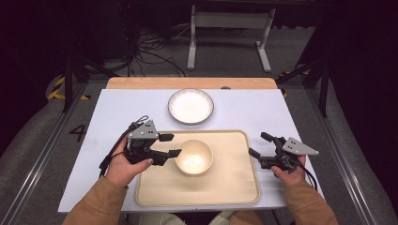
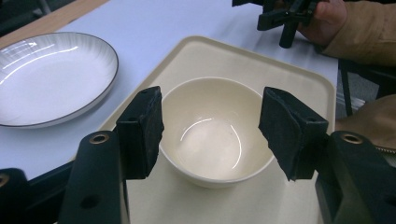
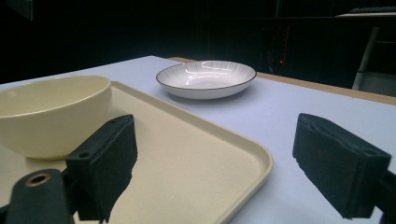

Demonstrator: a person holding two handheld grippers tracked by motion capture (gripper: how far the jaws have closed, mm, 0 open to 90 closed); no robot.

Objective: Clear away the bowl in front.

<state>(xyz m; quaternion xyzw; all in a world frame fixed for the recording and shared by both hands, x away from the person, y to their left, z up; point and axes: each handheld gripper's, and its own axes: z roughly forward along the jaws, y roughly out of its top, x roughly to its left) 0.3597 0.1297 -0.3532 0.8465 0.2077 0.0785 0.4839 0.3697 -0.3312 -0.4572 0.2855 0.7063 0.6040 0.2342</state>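
A cream bowl [image 1: 194,157] stands empty on a cream tray [image 1: 234,187]. My left gripper [image 1: 169,145] is open right at the bowl's left side, its jaws spread about as wide as the bowl. In the left gripper view the bowl [image 2: 212,135] sits framed between the two pads [image 2: 140,130], which do not close on it. My right gripper [image 1: 259,144] is open at the tray's right edge, over the table. Its own view shows the bowl [image 3: 51,114] far left and the tray [image 3: 187,154] under the left jaw.
A white plate with a dark rim [image 1: 191,106] lies empty on the light table [image 1: 117,112] just behind the tray, also the plate [image 2: 46,77] and the plate [image 3: 208,77]. A wooden strip [image 1: 187,83] runs along the table's far edge.
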